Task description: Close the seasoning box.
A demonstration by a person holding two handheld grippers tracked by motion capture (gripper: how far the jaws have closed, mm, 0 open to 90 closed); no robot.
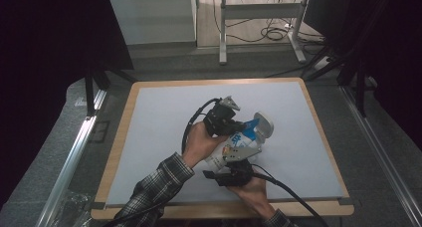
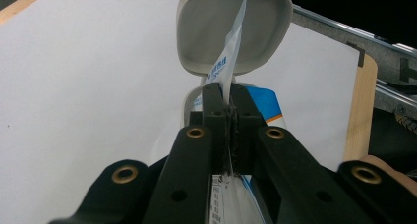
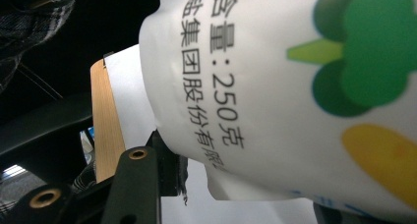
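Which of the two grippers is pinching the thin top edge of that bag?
The left gripper: its jaws are clamped flat on the bag's thin top flap. The right gripper holds the bag's bulging lower body instead.

Mid-table, left gripper and right gripper both meet a white-and-blue pouch. Grey container just beyond it.

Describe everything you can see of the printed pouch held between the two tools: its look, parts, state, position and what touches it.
The pouch is a soft white plastic bag with blue panels, black Chinese print reading 250, and green and yellow shapes. It looks filled and lies tilted above the pale mat. The left tool pinches its thin, flattened top edge, which points into the open hinged lid of a beige container. The right tool grips its lower body from the near side. How far the edge reaches into the container cannot be told.
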